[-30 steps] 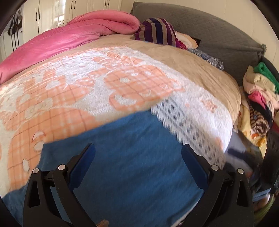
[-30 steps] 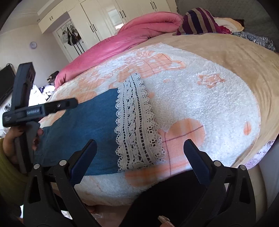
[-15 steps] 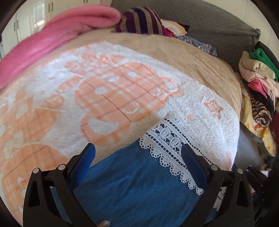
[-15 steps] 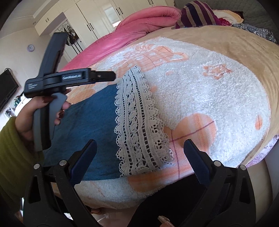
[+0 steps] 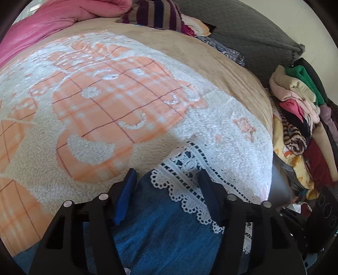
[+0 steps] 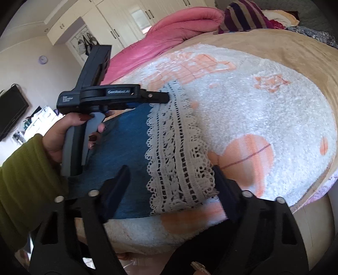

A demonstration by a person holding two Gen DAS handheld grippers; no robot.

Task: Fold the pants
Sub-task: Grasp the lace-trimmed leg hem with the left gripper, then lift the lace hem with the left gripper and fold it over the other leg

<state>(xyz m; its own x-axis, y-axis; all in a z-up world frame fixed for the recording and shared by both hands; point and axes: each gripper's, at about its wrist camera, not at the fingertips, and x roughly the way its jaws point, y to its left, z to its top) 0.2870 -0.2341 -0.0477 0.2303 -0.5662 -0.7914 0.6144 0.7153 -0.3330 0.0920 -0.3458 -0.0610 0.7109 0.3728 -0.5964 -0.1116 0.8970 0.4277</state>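
Pants point(image 6: 126, 152): blue denim w/ white lace hem point(image 6: 177, 152), flat on blanket point(image 6: 264, 110), near bed edge.
L gripper point(image 5: 166, 184): jaws just narrowing, astride hem's far corner, not yet pinching.
R gripper point(image 6: 171, 175): same, astride near corner, apart.

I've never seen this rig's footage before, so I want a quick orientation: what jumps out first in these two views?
The blue denim pants with a wide white lace hem lie on a fluffy white-and-orange patterned blanket covering the bed. The left tool and the right tool each straddle the lace hem, their jaws having just been closing with the fabric between them. A rolled pink quilt sits at the far end, and piled clothes crowd the bed's right side.
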